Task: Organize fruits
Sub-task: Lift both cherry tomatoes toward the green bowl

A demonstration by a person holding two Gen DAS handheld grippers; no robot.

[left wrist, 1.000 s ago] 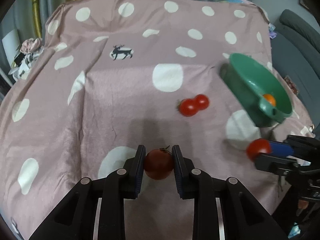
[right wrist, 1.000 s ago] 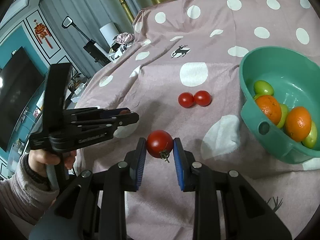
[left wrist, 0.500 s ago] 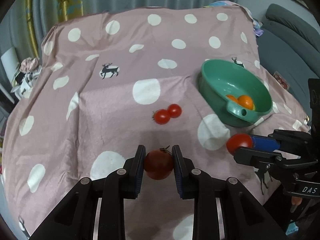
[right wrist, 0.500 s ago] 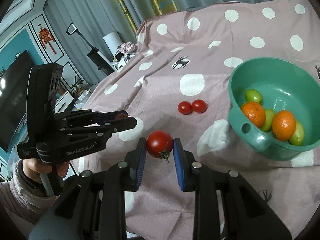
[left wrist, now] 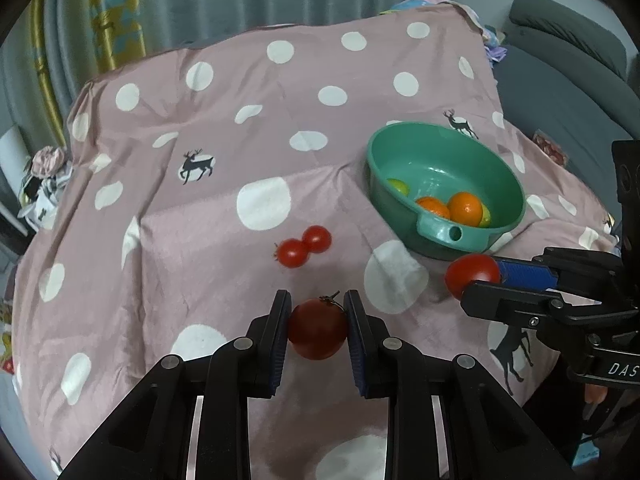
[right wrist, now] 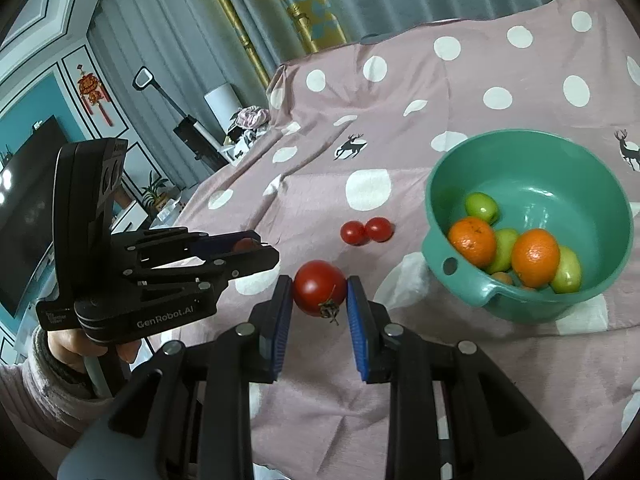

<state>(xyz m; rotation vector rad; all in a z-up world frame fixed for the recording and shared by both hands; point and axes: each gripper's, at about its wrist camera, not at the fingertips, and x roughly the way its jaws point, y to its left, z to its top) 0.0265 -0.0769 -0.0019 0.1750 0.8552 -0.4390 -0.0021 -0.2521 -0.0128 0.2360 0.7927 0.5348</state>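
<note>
- The left gripper (left wrist: 318, 322) has its jaws closed on a dark tomato (left wrist: 318, 330), lifted clear of the desk, in front of the green bowl (left wrist: 400, 148).
- The right gripper (right wrist: 319, 300) clamps a red tomato (right wrist: 319, 286), nearer the bowl, probably to drop it in.
- Two small tomatoes (right wrist: 366, 231) wait left of the bowl.

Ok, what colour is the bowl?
Teal green bowl, clearest in the right wrist view.

My left gripper (right wrist: 256, 254) and right gripper (right wrist: 319, 304) are matte black plastic, with ribbed blue pads (right wrist: 282, 320) and silver screws (right wrist: 245, 330) at the joints. White "GenRobot.AI" lettering marks one body. My sleeve (right wrist: 36, 392) is pale ribbed knit.
</note>
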